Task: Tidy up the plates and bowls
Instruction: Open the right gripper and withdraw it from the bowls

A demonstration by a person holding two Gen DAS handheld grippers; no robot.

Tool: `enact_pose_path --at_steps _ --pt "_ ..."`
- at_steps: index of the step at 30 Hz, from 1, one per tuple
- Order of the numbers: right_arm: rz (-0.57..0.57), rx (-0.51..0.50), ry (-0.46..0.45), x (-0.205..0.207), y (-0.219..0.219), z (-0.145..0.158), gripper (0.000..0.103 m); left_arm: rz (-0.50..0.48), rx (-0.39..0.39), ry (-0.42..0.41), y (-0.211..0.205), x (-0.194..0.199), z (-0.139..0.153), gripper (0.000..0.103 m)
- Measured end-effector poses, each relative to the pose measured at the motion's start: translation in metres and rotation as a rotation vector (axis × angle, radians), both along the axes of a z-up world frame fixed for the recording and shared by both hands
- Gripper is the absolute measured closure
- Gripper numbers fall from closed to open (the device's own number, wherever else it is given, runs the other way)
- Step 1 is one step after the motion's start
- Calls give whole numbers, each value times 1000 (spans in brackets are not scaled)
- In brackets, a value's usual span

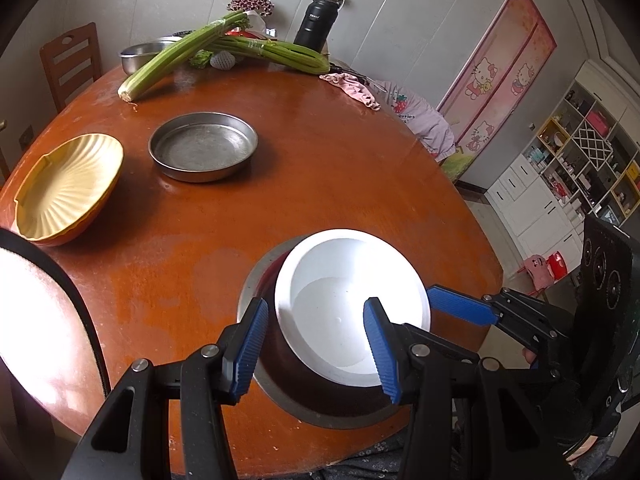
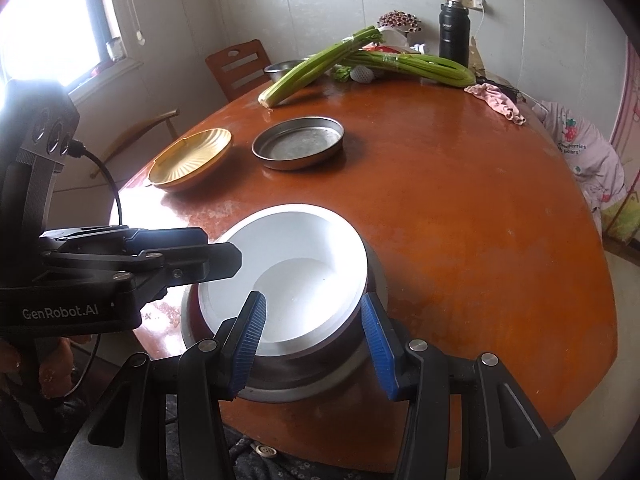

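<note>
- Your left hand-held gripper (image 1: pixel 320 348) straddles the left rim of the white bowl (image 1: pixel 352 304): one blue pad outside the wall, the other inside the bowl. Jaws narrow, apparently closed on that rim.
- Your right hand-held gripper (image 2: pixel 316 346) does the same on the bowl's right rim, one pad inside, one outside; jaws narrow, seemingly gripping.
- White bowl sits tilted inside a larger steel bowl (image 1: pixel 320 412) at the near edge of the round wooden table (image 1: pixel 320 168).
- Further back on the table: a flat steel pan (image 1: pixel 203 146) and, to its left, a ribbed yellow plate (image 1: pixel 68 188); the two are apart.
- Far edge: celery stalks (image 1: pixel 180 54), one resting on a steel basin (image 1: pixel 140 54), a black flask (image 1: pixel 316 24), a pink cloth (image 1: pixel 352 88).
- Only the left wrist view shows the shelving unit (image 1: pixel 576 160) and the pink cartoon-cat door (image 1: pixel 500 76) to the right.
- Only the right wrist view shows the bright window (image 2: pixel 52 20), and the wooden chair (image 2: pixel 236 66) in full.
- Each view catches the other gripper reaching in from the side.
</note>
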State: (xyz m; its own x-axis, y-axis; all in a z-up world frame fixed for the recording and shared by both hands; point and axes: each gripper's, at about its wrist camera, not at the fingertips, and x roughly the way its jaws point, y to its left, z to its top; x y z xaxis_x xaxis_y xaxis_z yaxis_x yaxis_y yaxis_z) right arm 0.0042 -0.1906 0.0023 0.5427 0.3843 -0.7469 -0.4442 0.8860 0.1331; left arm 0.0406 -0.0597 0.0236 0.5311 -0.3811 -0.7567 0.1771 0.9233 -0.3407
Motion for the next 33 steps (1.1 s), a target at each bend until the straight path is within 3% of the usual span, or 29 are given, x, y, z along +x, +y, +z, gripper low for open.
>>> enact_pose_path --at_steps 7,11,18,33 --pt "-15 -9 -8 6 -2 3 51 25 39 -18 2 2 4 53" --pt "-17 -6 -19 10 -4 8 51 41 51 -24 6 5 6 46" --pt "-11 -2 -24 25 -1 15 51 70 49 -23 18 14 8 43" --pt "30 -16 -41 80 16 55 51 126 68 -41 51 67 31 39"
